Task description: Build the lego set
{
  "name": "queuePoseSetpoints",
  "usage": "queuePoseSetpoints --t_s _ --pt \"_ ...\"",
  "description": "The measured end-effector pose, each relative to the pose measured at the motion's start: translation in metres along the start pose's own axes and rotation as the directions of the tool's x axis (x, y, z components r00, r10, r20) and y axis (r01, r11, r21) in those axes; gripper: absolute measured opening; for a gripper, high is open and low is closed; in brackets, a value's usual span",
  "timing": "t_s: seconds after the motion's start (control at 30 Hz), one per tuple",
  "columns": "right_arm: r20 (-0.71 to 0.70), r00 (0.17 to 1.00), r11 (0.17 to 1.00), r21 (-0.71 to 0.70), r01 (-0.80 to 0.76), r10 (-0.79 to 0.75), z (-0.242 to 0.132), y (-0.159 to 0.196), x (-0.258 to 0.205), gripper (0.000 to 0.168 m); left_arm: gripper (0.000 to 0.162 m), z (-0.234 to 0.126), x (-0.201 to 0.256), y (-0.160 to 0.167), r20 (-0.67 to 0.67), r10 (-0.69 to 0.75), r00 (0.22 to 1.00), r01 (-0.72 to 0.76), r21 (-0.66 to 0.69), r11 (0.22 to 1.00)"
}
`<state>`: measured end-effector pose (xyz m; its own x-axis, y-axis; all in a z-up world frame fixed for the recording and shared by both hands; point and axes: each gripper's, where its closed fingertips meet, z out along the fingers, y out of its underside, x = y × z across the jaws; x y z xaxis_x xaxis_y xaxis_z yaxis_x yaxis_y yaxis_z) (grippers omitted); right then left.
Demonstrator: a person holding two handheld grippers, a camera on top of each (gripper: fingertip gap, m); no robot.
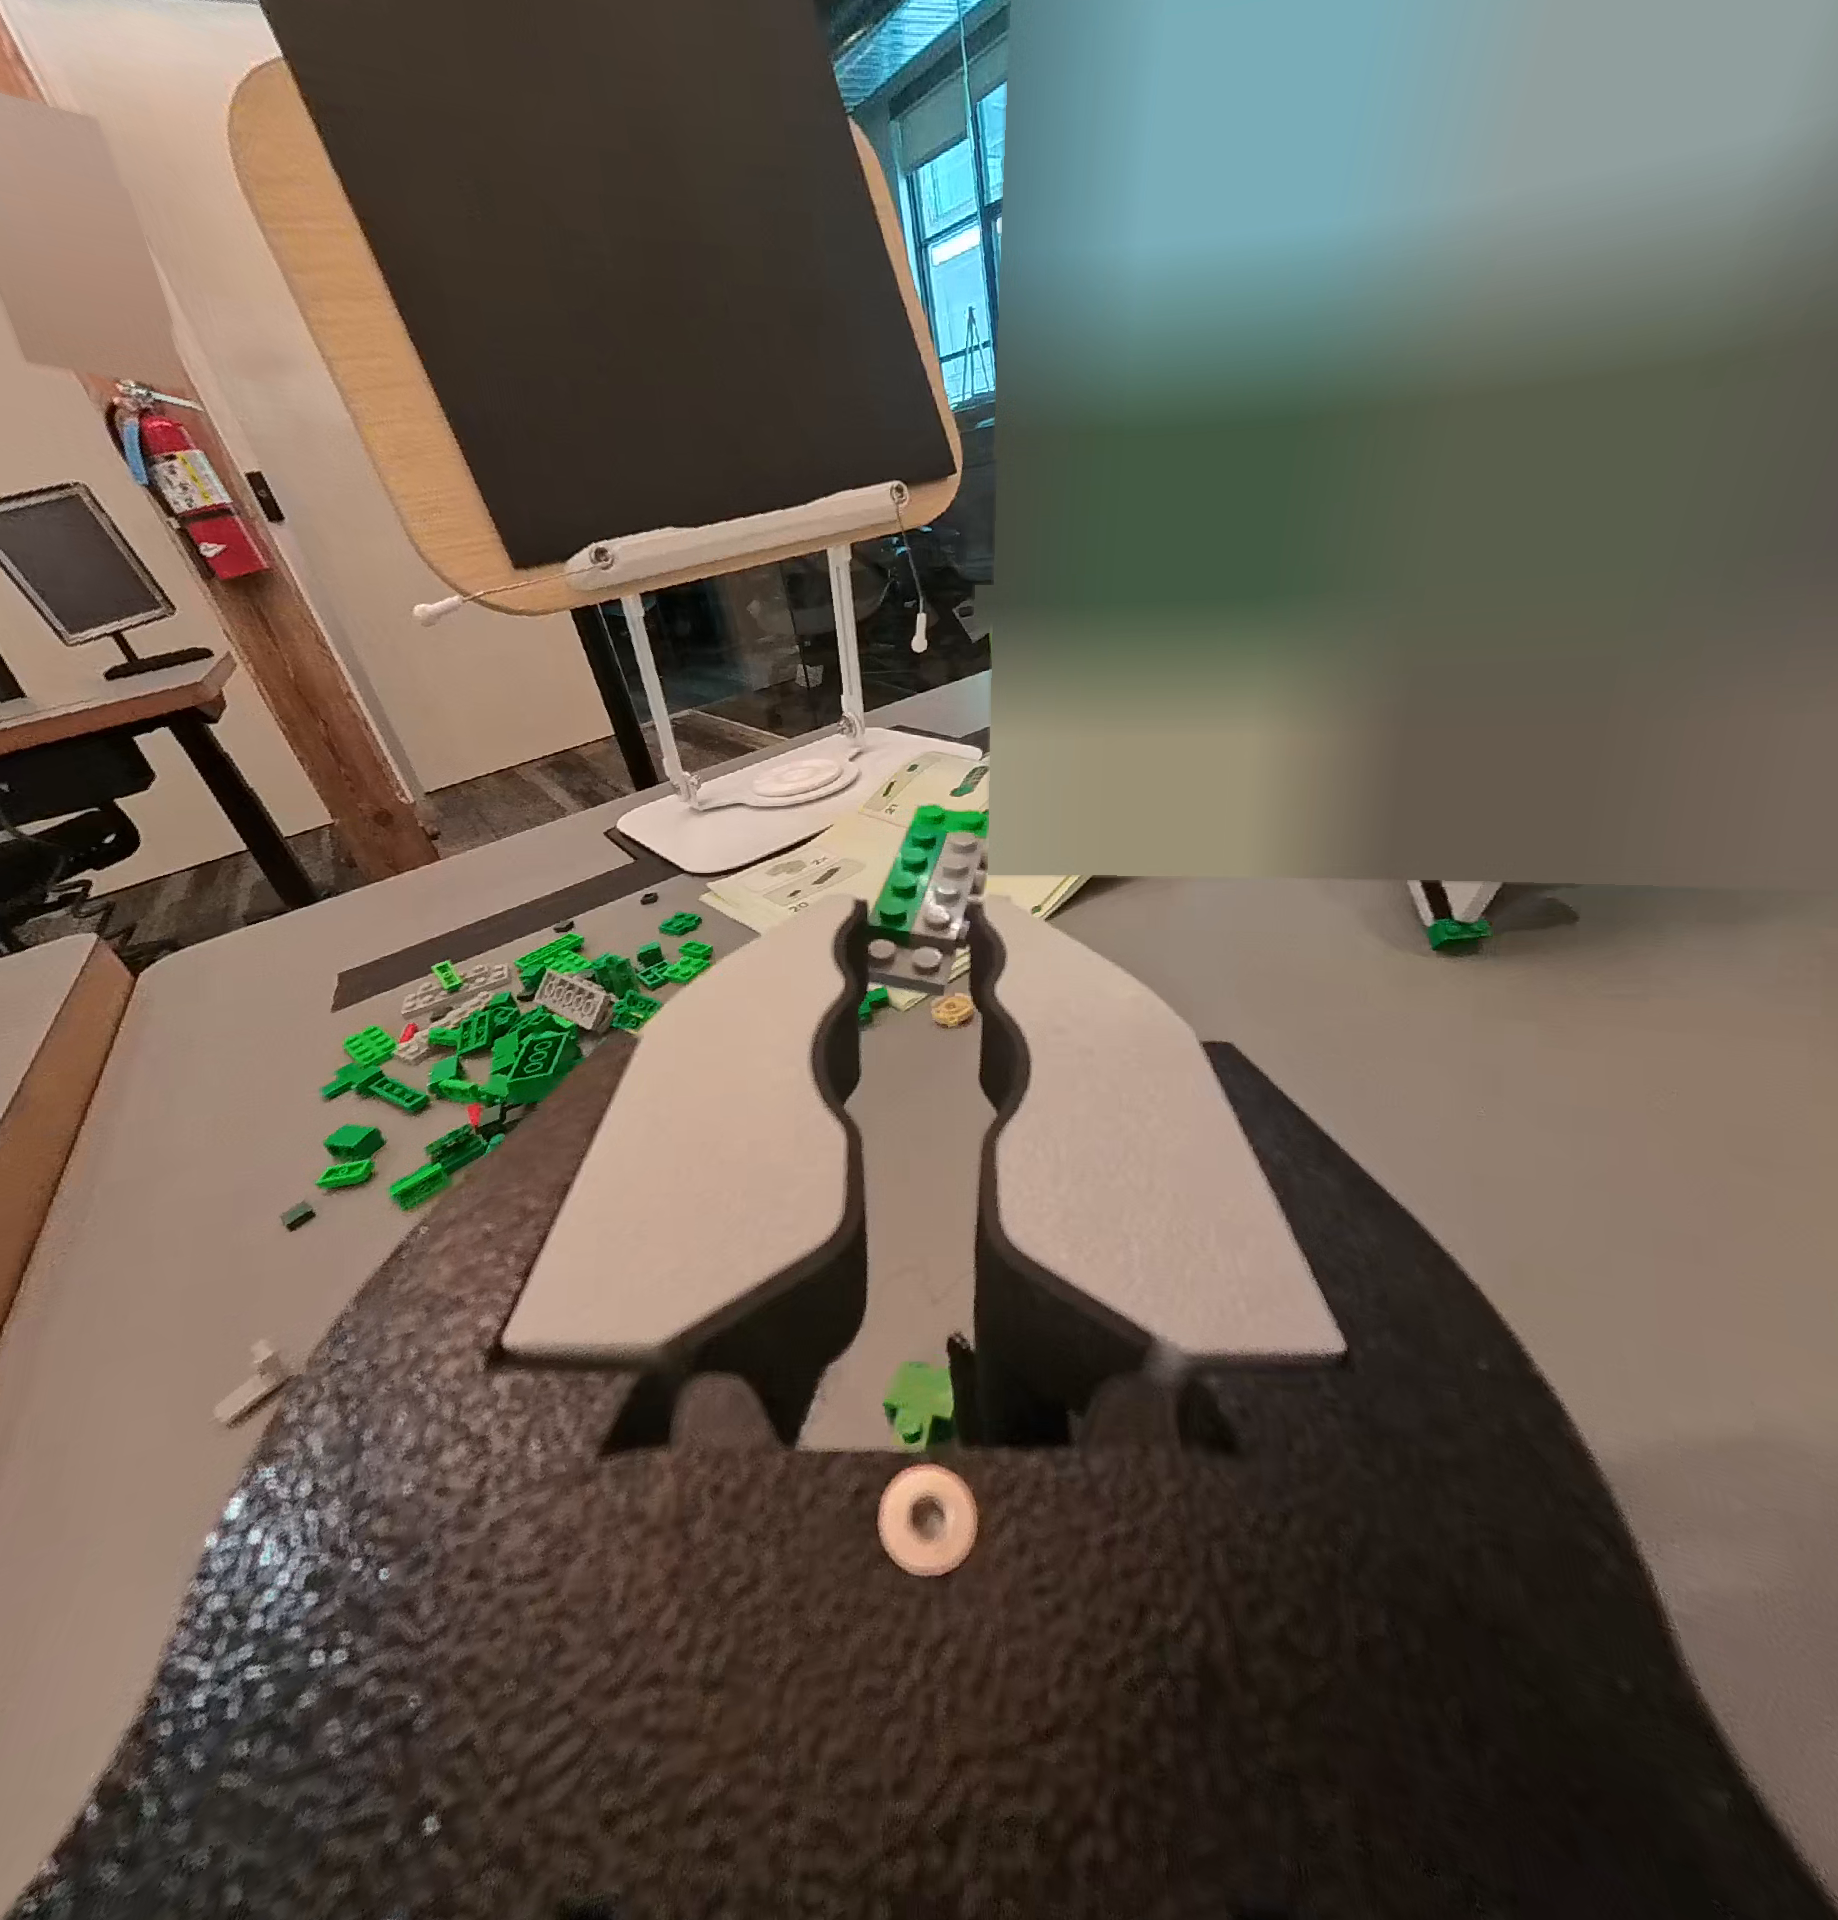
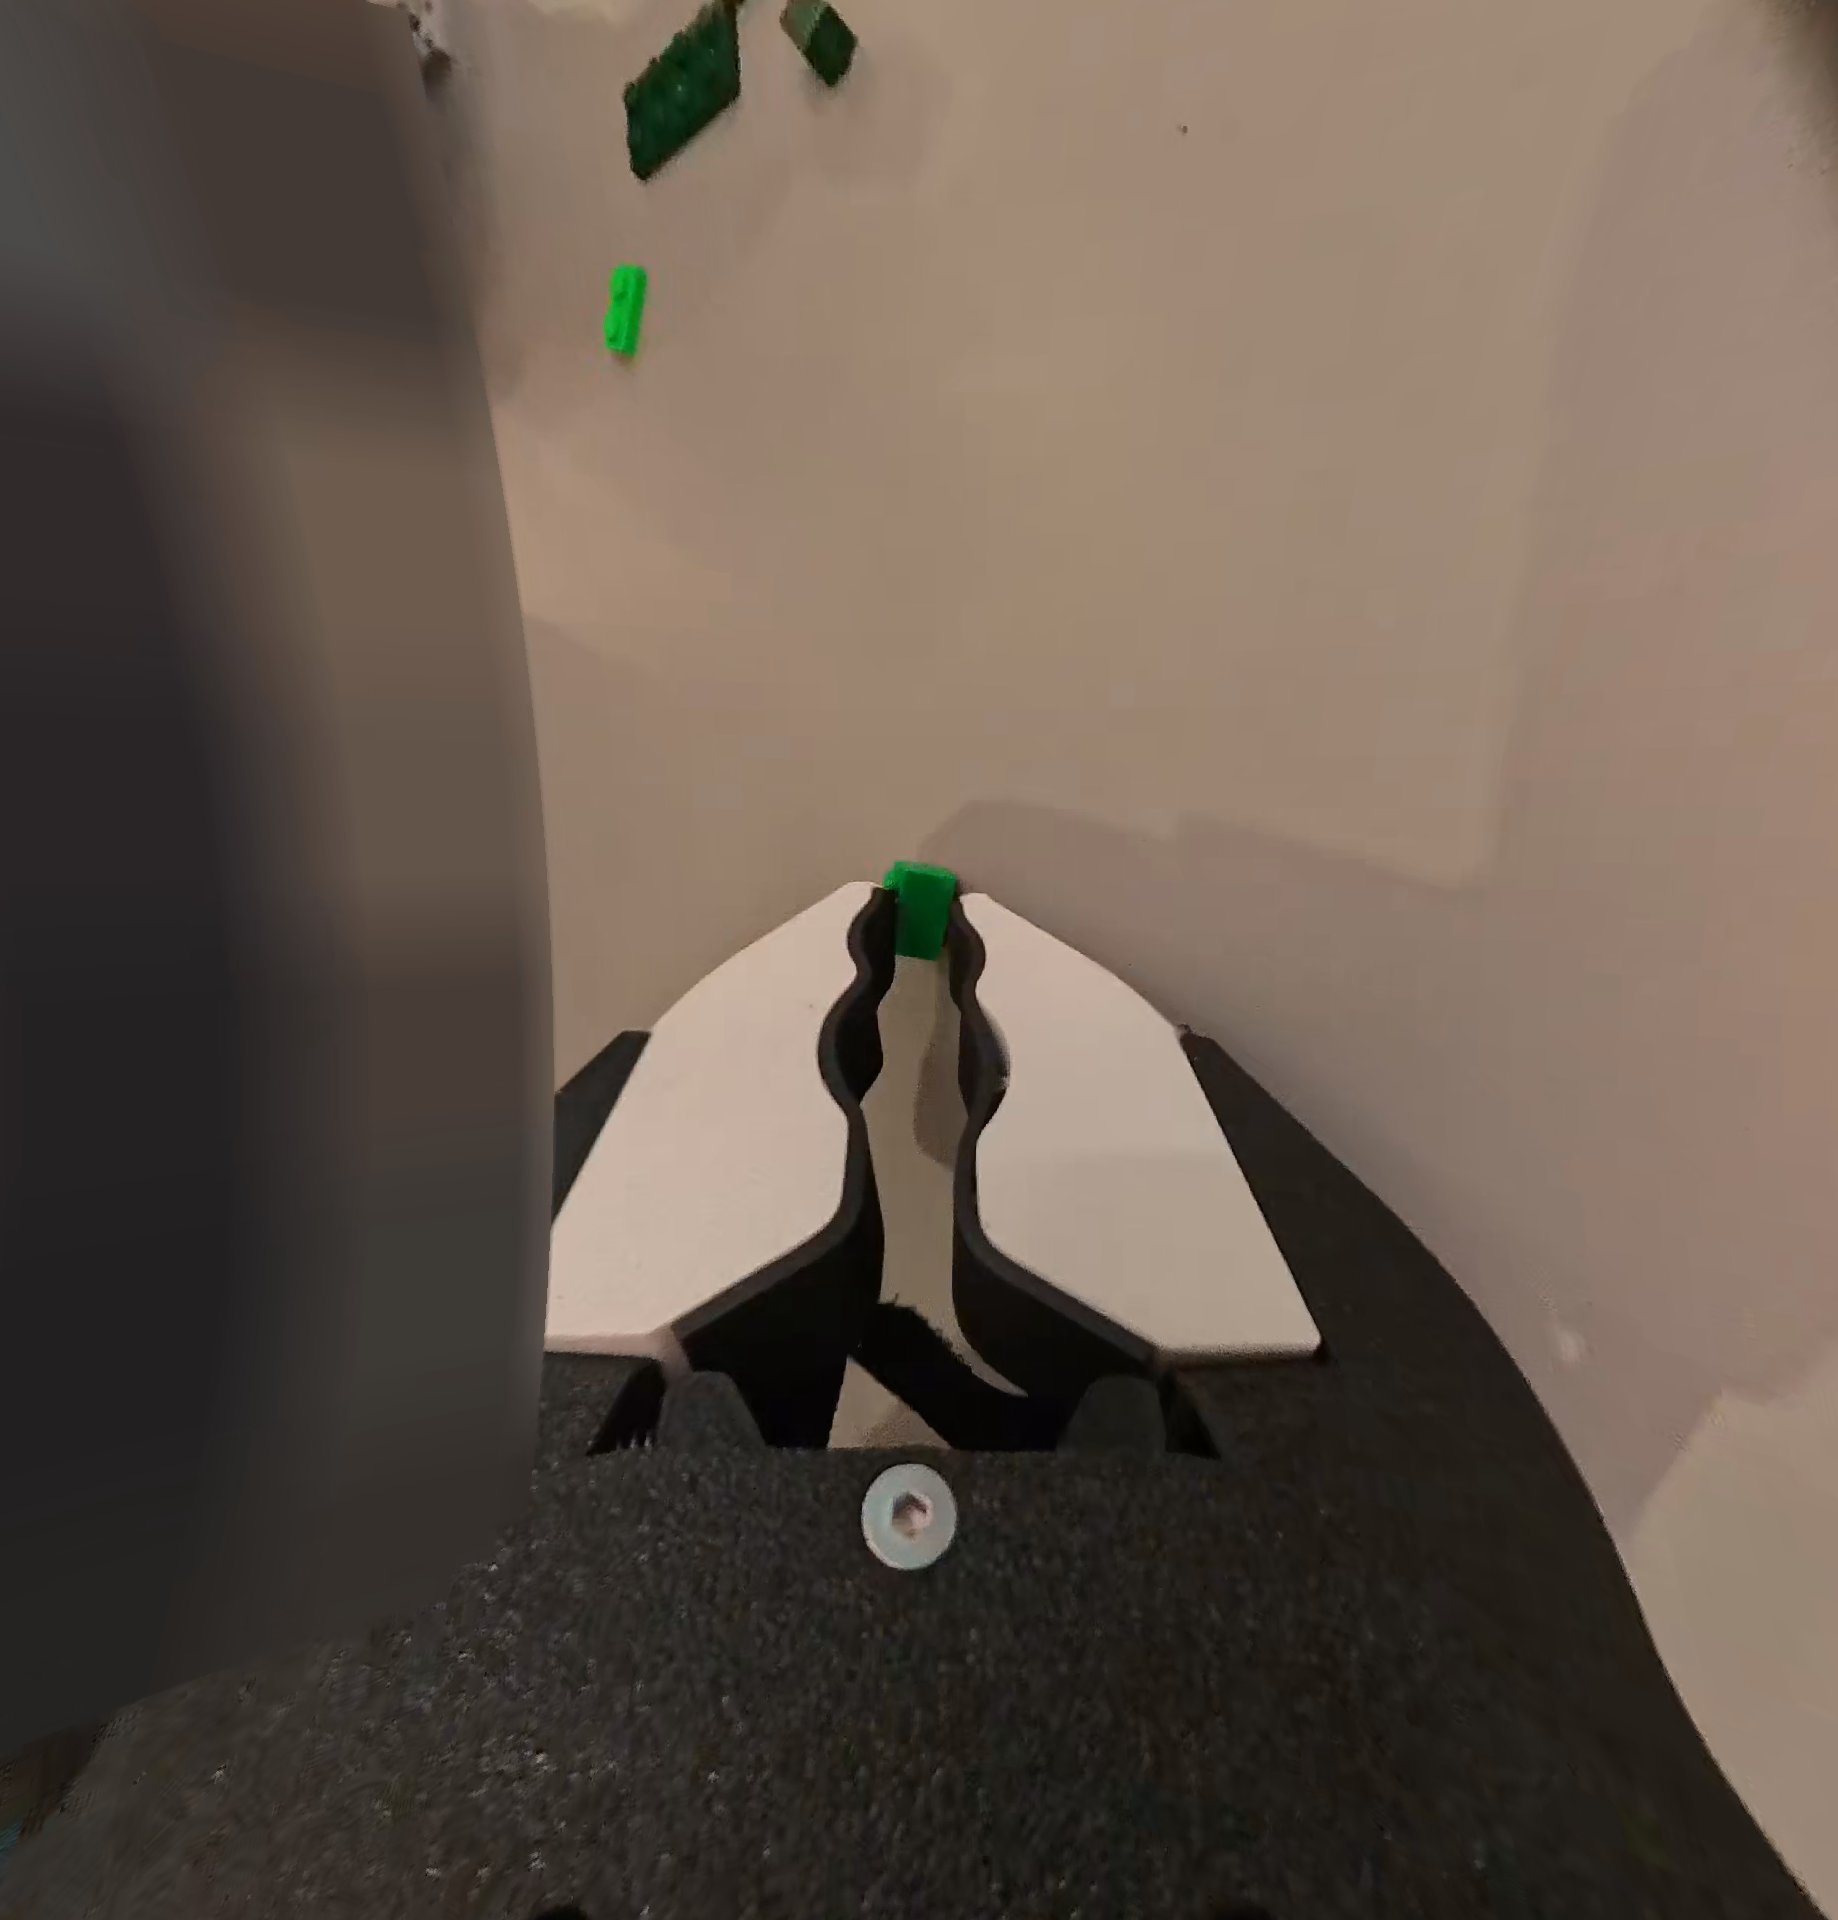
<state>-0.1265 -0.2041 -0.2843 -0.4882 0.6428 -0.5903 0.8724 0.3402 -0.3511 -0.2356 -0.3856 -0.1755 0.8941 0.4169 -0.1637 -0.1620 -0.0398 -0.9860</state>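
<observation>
left gripper (image 1: 920,940): jaws closed on grey-and-green lego assembly (image 1: 930,894), raised over instruction sheet (image 1: 790,883), likely presenting studs.
right gripper (image 2: 920,914): pinching small green brick (image 2: 919,912), probably next to attach.
loose brick pile (image 1: 499,1039): table (image 1: 1414,1091), left.

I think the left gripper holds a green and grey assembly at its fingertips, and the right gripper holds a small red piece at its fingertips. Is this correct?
Not quite: the small piece pinched at the tips of the right gripper is green, not red, as the right wrist view shows. The rest stands: the left gripper does hold the green and grey assembly at its fingertips.
</observation>
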Motion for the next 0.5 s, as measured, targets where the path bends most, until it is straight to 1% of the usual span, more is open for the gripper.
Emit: queuePoseSetpoints --t_s 0.03,0.17,0.3,0.4,0.5 --pt "-0.026 1.000 1.000 0.001 0.011 -0.011 -0.001 0.000 0.002 0.010 0.018 0.000 0.001 0.000 -0.005 -0.002 1.000 0.002 0.000 1.000" --pt "-0.139 0.988 0.998 0.005 0.062 -0.060 -0.005 0.000 0.009 0.012 0.017 0.001 0.004 0.000 -0.024 -0.010 1.000 0.010 0.000 1.000" --pt "-0.191 0.976 0.994 0.023 0.108 -0.102 -0.006 0.002 0.010 0.014 0.017 0.002 0.007 0.000 -0.039 -0.011 0.999 0.011 0.002 1.000" --pt "-0.244 0.950 0.971 0.093 0.221 -0.193 -0.010 -0.001 0.001 0.017 0.017 0.002 0.007 0.001 -0.044 -0.012 0.999 0.013 0.001 1.000" --pt "-0.334 0.902 0.928 0.155 0.340 -0.275 -0.011 -0.003 -0.005 0.018 0.017 0.003 0.009 0.001 -0.052 -0.016 0.998 0.016 0.001 1.000"
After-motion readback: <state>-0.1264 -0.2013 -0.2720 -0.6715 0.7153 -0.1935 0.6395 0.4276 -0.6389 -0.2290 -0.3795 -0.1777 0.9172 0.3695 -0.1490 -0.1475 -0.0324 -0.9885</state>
